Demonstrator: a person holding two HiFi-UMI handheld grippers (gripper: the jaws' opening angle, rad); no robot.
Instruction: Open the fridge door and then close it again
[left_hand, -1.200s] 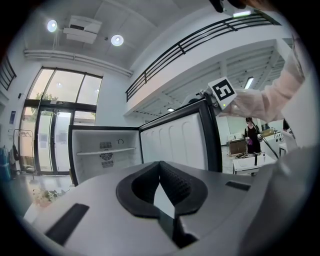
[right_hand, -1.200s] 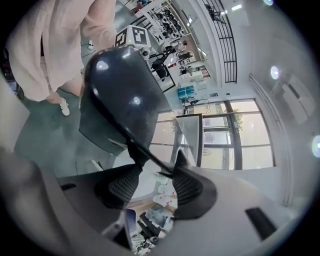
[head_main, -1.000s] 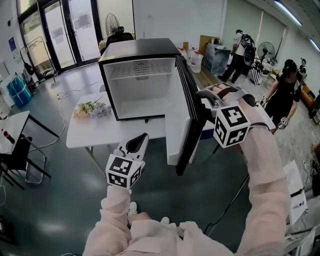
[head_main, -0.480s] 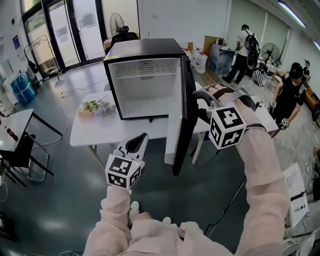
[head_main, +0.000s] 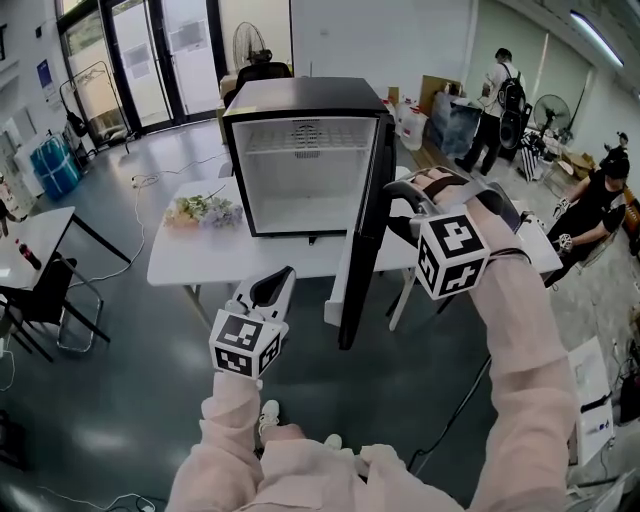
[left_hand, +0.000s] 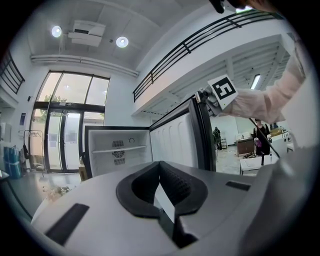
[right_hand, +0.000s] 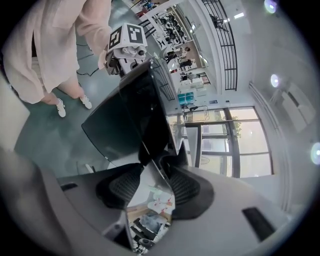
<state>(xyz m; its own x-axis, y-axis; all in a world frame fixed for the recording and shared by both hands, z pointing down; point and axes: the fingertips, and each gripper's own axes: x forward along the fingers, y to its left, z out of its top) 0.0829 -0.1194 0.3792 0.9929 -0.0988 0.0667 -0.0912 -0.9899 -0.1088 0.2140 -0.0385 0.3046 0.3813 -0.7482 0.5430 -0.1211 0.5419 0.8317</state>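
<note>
You stand in a big open work hall: glossy grey floor (head_main: 110, 420), tall glass doors (head_main: 185, 55), mezzanine railing (left_hand: 200, 50), folding surfaces (head_main: 200, 268), standing fans (head_main: 248, 42).

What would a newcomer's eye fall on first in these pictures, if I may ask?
A black mini fridge stands on a white table mid-scene, empty inside, its door swung open. The right gripper has the door's edge between its fingers, which have just been closing on it.

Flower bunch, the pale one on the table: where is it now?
Head view, left of centre: the pale flower bunch lies on the white table, just left of the open black mini fridge that stands on the same table.
</note>
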